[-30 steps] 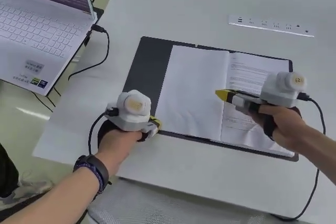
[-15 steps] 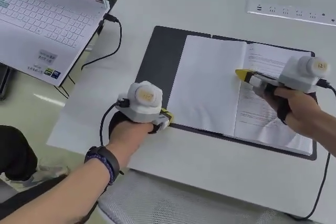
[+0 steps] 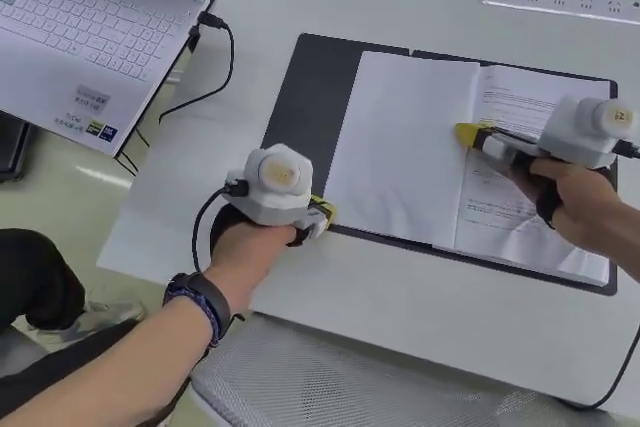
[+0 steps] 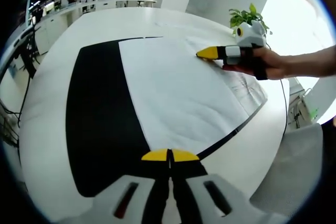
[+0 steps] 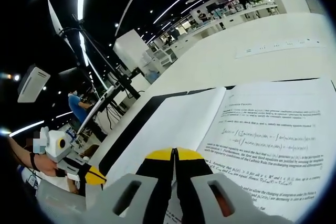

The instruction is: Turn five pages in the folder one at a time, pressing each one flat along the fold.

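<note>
A black folder [image 3: 305, 112] lies open on the white table, a blank turned page [image 3: 405, 147] on its left half and a printed page [image 3: 520, 107] on its right. My right gripper [image 3: 466, 134] is shut, its yellow tips resting on the paper at the fold. The same tips [image 5: 174, 155] meet over the printed page [image 5: 273, 124] in the right gripper view. My left gripper [image 3: 322, 215] is shut at the folder's near left edge, tips [image 4: 169, 155] touching the black cover [image 4: 100, 129] just below the blank page [image 4: 173, 98]. The right gripper [image 4: 207, 53] also appears there.
An open white laptop [image 3: 90, 37] sits at the far left with a black cable [image 3: 215, 77] running toward the folder. A white power strip [image 3: 560, 2] lies beyond the folder. The table's near edge [image 3: 400, 322] is close below it.
The head view has shifted. The right gripper has slid slightly along the fold toward me. The left gripper keeps its spot at the folder's near left edge.
</note>
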`<move>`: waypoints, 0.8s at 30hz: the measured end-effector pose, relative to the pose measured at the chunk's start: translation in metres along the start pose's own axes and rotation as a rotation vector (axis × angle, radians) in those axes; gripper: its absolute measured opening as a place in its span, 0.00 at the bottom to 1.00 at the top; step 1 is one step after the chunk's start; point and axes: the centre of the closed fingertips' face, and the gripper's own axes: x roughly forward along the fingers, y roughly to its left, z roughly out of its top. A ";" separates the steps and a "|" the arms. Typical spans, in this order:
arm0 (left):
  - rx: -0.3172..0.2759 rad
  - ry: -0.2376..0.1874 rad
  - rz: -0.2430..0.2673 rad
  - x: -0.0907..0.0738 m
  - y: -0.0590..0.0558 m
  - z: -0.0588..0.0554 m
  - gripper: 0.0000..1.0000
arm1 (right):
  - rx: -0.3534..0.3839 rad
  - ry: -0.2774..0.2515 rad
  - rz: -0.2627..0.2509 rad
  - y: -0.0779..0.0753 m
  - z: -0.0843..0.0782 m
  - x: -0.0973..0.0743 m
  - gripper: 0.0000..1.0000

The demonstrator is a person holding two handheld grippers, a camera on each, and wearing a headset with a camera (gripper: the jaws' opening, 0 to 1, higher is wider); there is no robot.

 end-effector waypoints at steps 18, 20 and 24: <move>0.011 0.005 0.010 -0.001 0.001 0.000 0.00 | 0.042 -0.093 -0.104 -0.034 0.036 0.026 0.00; 0.011 0.008 0.011 -0.001 0.001 -0.001 0.00 | 0.032 -0.106 -0.113 -0.040 0.040 0.029 0.00; 0.019 0.018 0.017 -0.002 0.001 -0.001 0.00 | 0.030 -0.123 -0.120 -0.056 0.045 0.035 0.00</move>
